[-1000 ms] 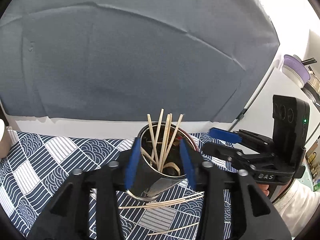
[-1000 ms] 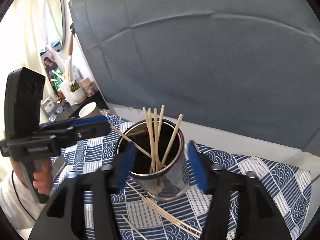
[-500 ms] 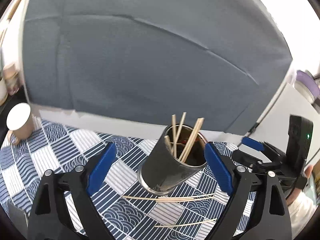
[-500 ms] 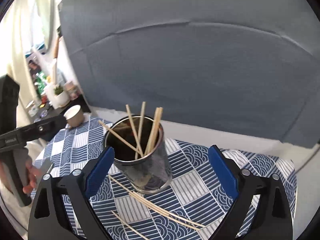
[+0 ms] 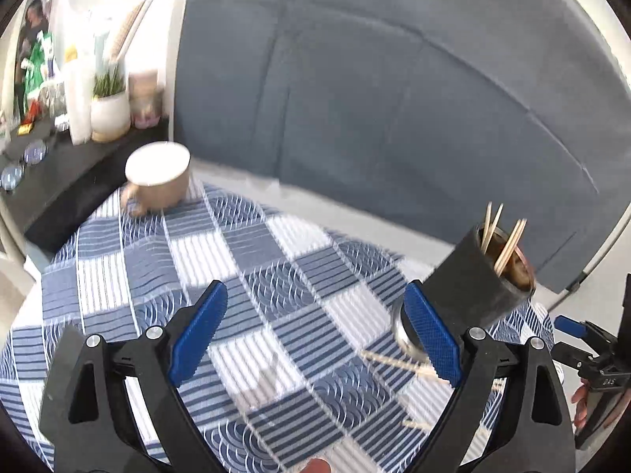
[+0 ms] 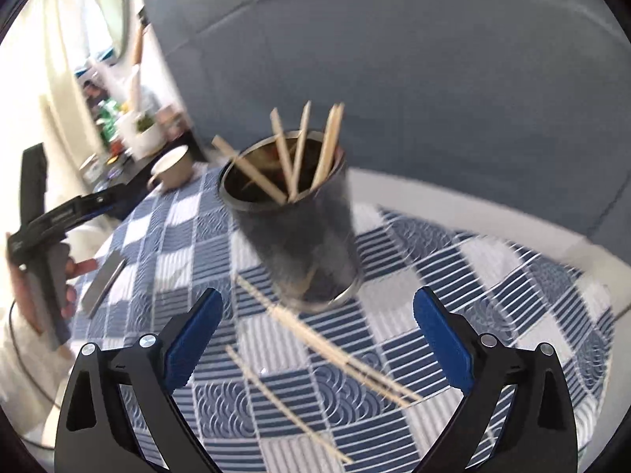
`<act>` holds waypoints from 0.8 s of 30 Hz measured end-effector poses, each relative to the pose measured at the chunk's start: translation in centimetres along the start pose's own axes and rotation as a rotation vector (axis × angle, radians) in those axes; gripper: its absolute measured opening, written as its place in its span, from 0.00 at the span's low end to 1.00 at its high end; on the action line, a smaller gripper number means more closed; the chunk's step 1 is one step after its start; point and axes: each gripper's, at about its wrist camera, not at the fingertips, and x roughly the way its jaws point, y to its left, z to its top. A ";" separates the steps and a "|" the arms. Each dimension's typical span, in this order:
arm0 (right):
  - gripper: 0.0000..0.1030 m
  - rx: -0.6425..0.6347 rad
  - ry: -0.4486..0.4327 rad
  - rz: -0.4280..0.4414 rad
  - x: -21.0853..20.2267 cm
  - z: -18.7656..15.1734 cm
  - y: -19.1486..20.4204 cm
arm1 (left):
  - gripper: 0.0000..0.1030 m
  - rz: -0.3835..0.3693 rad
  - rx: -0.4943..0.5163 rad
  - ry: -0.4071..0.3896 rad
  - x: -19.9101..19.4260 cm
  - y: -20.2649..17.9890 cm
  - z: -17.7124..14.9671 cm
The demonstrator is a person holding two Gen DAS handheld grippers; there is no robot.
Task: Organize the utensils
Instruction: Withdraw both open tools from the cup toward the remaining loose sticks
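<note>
Wooden chopsticks half sorted: several stand in the metal cup (image 6: 294,216), with more lying loose on the blue checked tablecloth (image 6: 493,295).

Both claws are spread wide and hold nothing. In the right wrist view, the right gripper (image 6: 319,343) faces the cup at 12 o'clock, with the loose chopsticks (image 6: 327,349) on the cloth between its fingers. The left gripper (image 5: 315,335) has the cup at 2 o'clock and a beige mug (image 5: 159,181) at 10 o'clock. By the look of it, the loose sticks remain to be gathered.
</note>
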 end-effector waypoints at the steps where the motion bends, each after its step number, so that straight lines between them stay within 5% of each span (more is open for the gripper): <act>1: 0.92 0.001 0.017 0.004 0.3 -0.4 0.0 | 0.87 0.004 0.001 0.009 0.0 0.1 -0.5; 11: 0.91 -0.067 0.177 0.011 3.5 -3.0 -1.6 | 0.87 -0.107 0.007 0.136 0.0 -2.7 -6.1; 24: 0.91 -0.298 0.361 0.037 8.8 -4.0 -6.2 | 0.87 -0.012 -0.032 0.272 1.6 -10.3 -12.9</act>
